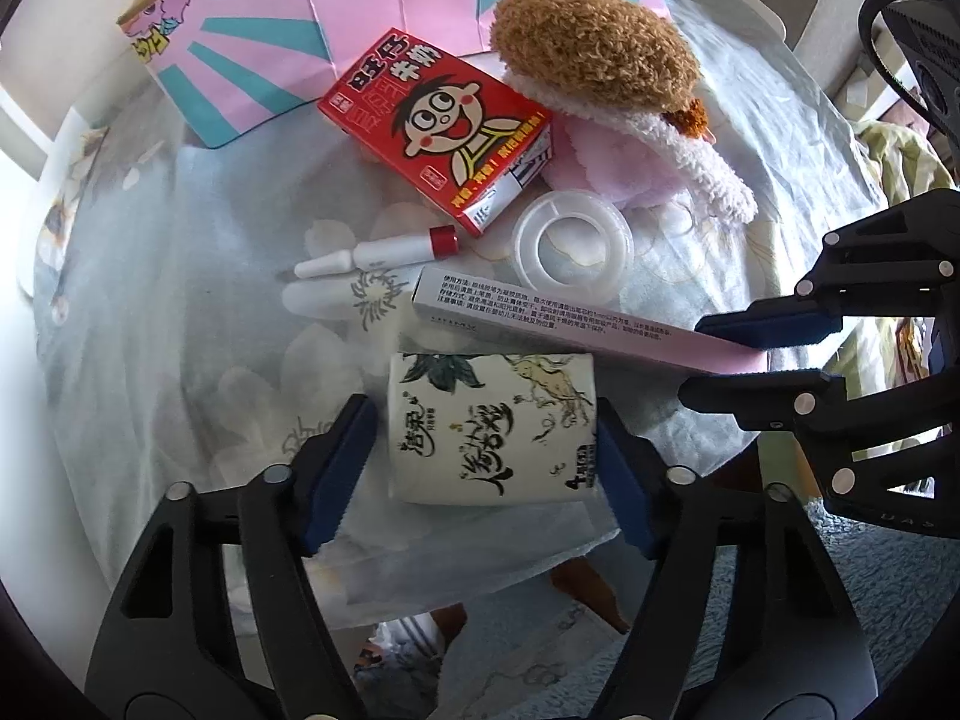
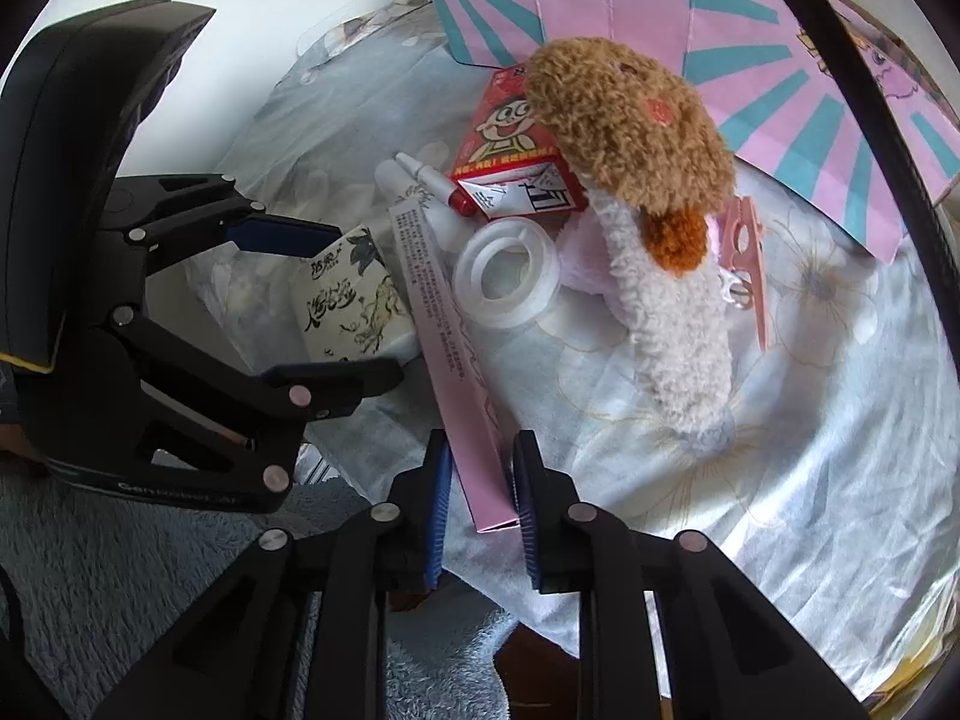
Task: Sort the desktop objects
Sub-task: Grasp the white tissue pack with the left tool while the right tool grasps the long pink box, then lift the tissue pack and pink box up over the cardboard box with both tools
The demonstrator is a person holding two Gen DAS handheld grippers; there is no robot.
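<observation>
Both hands appear to be in the pick-up step of the sort, each taking one item near the front edge of the cloth-covered table [image 1: 180, 312]. Starting at the left, the left gripper [image 1: 483, 456] straddles a small tissue pack [image 1: 492, 426], soft and squarish in a printed plastic wrap; its right pad touches the pack's side while the left pad stands just clear, so the jaws are apart and not yet pinching. At about one o'clock from the pack lies the long pink box [image 1: 570, 318], a slim, stiff cardboard carton with fine print, and the right gripper [image 2: 480, 498] is clamped on its near end, blue ribbed pads pressed to both faces. Further back, from ten o'clock round to one, sit white tubes, one with a red cap [image 1: 384, 252], a red milk carton [image 1: 438, 138], glossy and rigid, a clear tape ring [image 1: 573, 240], and a plush toy [image 1: 600, 66], shaggy brown on top, fleecy white below. A pink clip [image 2: 747, 258] lies at three o'clock of the plush. Behind all stands a pink paper bag [image 1: 252, 48], a likely destination. The next move, I judge, calls for the left jaws to finish closing gently, since the pack will squash, and for the box to be lifted level, as gripped by one end it may swing or sag.
</observation>
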